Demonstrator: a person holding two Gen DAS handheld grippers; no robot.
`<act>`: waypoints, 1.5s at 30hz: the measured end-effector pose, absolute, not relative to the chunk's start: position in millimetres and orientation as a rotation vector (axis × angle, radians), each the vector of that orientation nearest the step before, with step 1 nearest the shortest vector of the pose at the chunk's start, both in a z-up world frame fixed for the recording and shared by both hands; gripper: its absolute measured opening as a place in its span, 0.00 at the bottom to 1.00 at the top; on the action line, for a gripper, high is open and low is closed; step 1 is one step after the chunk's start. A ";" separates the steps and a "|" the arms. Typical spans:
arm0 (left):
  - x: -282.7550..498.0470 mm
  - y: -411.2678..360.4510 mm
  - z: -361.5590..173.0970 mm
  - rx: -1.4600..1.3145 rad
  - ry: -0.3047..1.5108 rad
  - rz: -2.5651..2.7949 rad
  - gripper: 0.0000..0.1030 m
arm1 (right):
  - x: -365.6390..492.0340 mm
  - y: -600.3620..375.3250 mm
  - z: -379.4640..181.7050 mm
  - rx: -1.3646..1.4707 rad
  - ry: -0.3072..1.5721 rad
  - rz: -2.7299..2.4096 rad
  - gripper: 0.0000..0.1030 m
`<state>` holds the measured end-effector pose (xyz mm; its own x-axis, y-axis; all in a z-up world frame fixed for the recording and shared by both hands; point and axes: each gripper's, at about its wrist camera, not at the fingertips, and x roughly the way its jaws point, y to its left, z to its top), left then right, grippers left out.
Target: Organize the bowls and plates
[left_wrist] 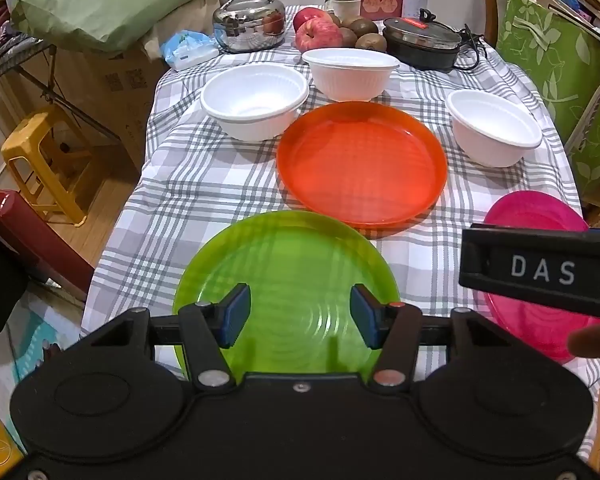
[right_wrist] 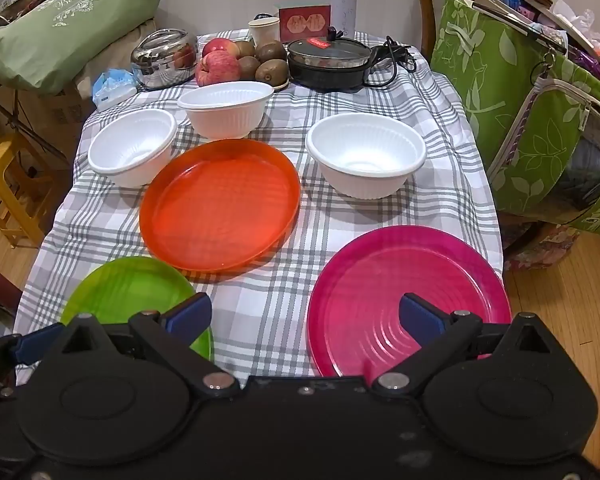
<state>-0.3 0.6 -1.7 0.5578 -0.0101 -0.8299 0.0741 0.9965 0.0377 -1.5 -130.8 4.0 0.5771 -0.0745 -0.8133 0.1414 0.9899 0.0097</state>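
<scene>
Plates and bowls lie unstacked; green plate (left_wrist: 286, 280) under my parted left gripper (left_wrist: 300, 316), pink plate (right_wrist: 408, 300) beneath my wide-open right gripper (right_wrist: 304, 316); orange plate (left_wrist: 362, 164) and three bowls (left_wrist: 254, 100) lie ahead; nothing organized yet.

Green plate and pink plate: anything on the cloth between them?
Nothing: in the right wrist view only bare checked tablecloth separates the green plate from the pink plate.
</scene>
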 end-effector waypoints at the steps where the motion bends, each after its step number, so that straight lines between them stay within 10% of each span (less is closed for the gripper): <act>1: -0.4 0.9 -1.7 0.071 0.979 -0.050 0.58 | -1.7 -131.1 4.1 0.077 0.947 -0.126 1.00; 45: -1.0 -0.7 -0.9 0.068 0.987 -0.056 0.58 | -2.8 -129.3 6.6 0.075 0.945 -0.120 1.00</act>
